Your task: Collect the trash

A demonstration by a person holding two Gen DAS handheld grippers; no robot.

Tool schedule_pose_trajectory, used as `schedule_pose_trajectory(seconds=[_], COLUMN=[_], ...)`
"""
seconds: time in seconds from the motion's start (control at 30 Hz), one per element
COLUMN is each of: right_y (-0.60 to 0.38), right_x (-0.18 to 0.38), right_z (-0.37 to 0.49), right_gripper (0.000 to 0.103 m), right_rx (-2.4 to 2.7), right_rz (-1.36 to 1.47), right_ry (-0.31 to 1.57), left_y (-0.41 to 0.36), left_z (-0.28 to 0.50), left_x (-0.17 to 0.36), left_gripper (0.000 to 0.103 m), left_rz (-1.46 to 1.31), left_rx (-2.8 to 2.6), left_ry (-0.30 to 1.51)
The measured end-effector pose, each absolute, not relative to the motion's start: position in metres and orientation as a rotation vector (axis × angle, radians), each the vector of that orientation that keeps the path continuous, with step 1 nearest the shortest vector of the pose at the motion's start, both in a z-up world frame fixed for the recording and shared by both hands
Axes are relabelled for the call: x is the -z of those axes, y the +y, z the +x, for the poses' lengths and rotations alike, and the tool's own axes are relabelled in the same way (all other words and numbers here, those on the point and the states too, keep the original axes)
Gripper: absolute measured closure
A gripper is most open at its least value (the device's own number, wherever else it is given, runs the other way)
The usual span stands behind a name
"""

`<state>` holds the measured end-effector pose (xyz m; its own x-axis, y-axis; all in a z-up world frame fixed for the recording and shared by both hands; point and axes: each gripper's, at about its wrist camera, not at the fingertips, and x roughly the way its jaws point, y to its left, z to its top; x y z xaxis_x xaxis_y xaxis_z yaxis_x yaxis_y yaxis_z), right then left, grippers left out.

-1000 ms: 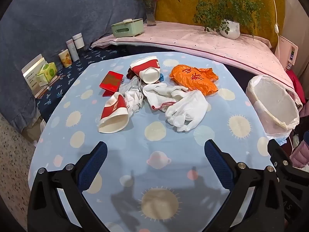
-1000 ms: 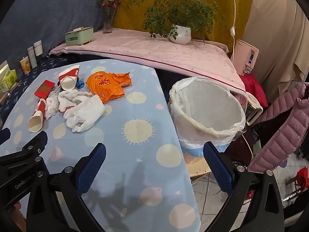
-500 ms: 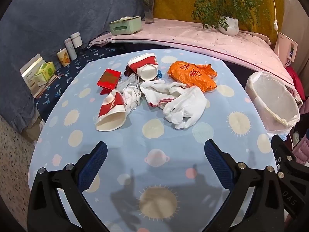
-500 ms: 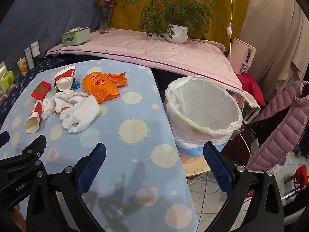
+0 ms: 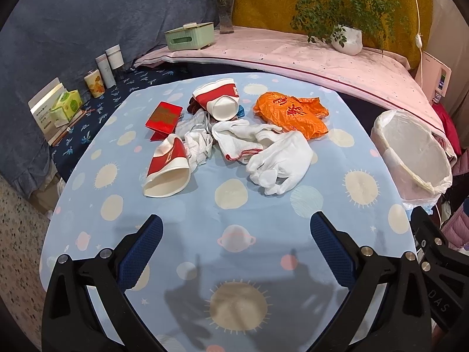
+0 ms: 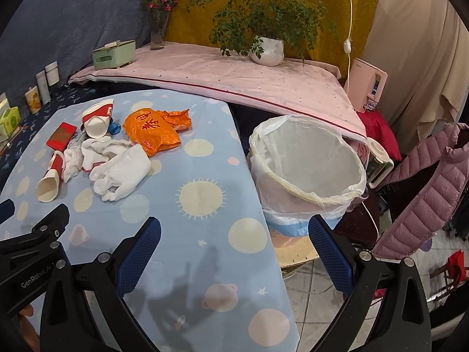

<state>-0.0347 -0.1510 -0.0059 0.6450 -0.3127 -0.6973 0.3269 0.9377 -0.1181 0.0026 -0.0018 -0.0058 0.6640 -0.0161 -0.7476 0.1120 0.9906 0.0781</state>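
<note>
Trash lies in a heap on the blue table (image 5: 234,264): two red-and-white paper cups (image 5: 167,167) (image 5: 219,101), a red packet (image 5: 164,116), white gloves (image 5: 278,164), crumpled white cloth (image 5: 240,139) and an orange plastic bag (image 5: 291,114). The lined bin (image 6: 307,164) stands at the table's right edge. My left gripper (image 5: 236,246) is open and empty above the near table, short of the heap. My right gripper (image 6: 234,249) is open and empty over the table's right edge, near the bin. The heap also shows in the right wrist view (image 6: 117,173).
A pink-covered ledge (image 5: 293,55) behind the table holds a green tissue box (image 5: 189,36), a flower vase (image 5: 225,17) and a potted plant (image 5: 348,39). Cans and boxes (image 5: 64,105) line the left. A pink jacket (image 6: 425,182) hangs at the right.
Both grippers have drawn back a little and shifted; the heap sits slightly farther left in the views. Nothing on the table has moved. Both grippers stay open.
</note>
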Motion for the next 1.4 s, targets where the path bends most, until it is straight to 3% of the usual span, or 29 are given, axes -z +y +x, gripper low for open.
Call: schedule_pose_trajectory(seconds=[1.4], right_y=[-0.1556], right_x=[-0.0002], right_z=[-0.0364], right_gripper=[0.007], right_rx=[0.367], right_rz=[0.018], right_ry=[0.782], left_y=[-0.0045], left_z=[-0.0012], left_x=[0.0016], left_gripper=[0.007], left_rz=[0.106], left_rx=[0.082], left_ry=[0.798])
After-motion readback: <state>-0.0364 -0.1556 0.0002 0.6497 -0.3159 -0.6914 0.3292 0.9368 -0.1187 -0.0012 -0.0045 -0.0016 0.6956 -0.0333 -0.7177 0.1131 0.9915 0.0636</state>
